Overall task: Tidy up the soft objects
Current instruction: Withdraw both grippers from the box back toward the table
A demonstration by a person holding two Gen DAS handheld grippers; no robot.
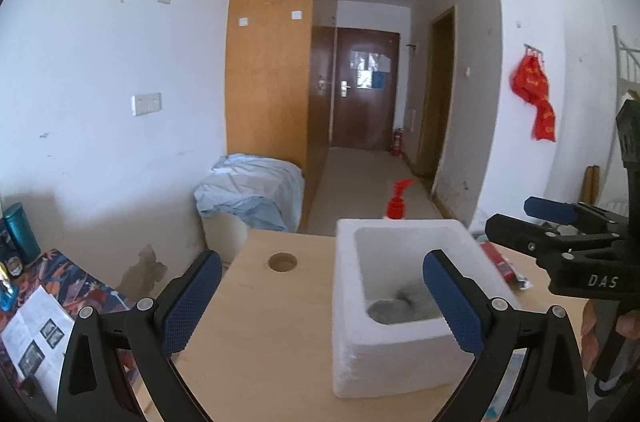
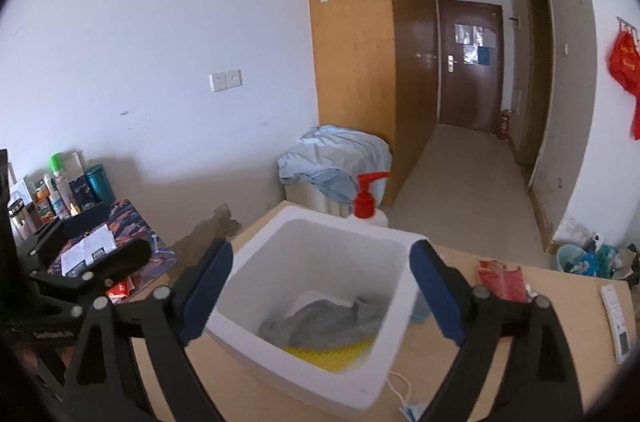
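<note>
A white foam box [image 2: 280, 362] stands on the wooden table [image 1: 256, 302]. Inside it lie a grey cloth [image 2: 324, 320] and a yellow knobbly soft thing [image 2: 340, 356] under it. The box [image 1: 352, 302] and the grey cloth [image 1: 396, 308] also show in the left wrist view. My right gripper [image 2: 322, 290] is open and empty, above the box. My left gripper [image 1: 324, 302] is open and empty, at the box's left side. The right gripper also shows in the left wrist view [image 1: 520, 222], open.
A red pump bottle [image 2: 366, 200] stands behind the box. A red packet [image 2: 500, 280] and a white remote [image 2: 618, 322] lie on the table at right. A round hole [image 1: 283, 261] is in the tabletop. Bottles [image 2: 64, 182] and a patterned mat [image 2: 120, 246] are at left.
</note>
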